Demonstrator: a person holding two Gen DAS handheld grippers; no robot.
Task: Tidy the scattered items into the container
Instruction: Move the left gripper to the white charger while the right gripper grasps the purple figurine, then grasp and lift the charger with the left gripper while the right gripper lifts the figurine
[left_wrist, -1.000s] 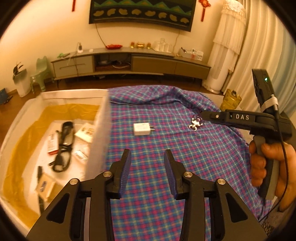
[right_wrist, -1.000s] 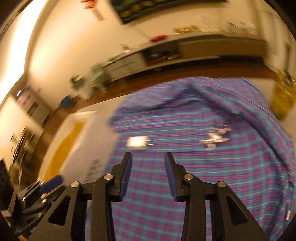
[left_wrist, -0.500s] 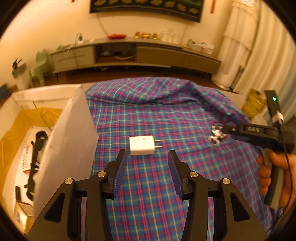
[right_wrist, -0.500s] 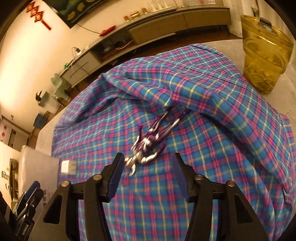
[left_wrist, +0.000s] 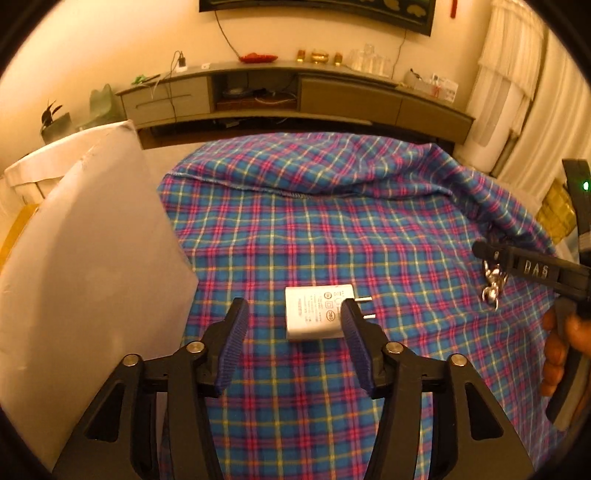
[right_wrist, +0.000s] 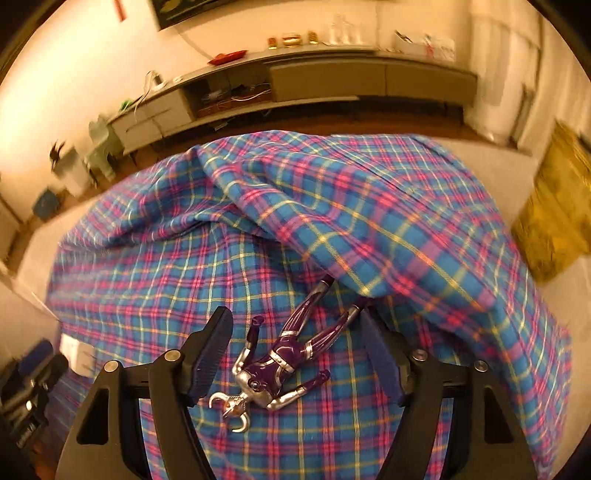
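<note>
A white charger plug (left_wrist: 317, 314) lies on the plaid cloth (left_wrist: 332, 229). My left gripper (left_wrist: 293, 308) hangs over it with its jaws opening, the plug partly between the fingertips and neither pad pressing on it. A purple and silver toy figure (right_wrist: 284, 358) lies on its back by a fold of the cloth. Around it stands my right gripper (right_wrist: 295, 317), jaws also opening, pads apart from the toy. The left wrist view shows that gripper (left_wrist: 532, 267) at the right edge, beside the toy (left_wrist: 493, 280). The white container (left_wrist: 92, 258) stands at the left, its inside hidden.
A raised fold of cloth (right_wrist: 369, 221) runs just beyond the toy and covers its feet. A yellow bin (right_wrist: 554, 221) stands off the table's right side. A low TV cabinet (left_wrist: 295, 92) lines the far wall. A hand (left_wrist: 561, 347) holds the right gripper's handle.
Both grippers came down toward the cloth and their jaws widened. The left one moved right, away from the container, over the charger. The right one closed in over the toy figure.
</note>
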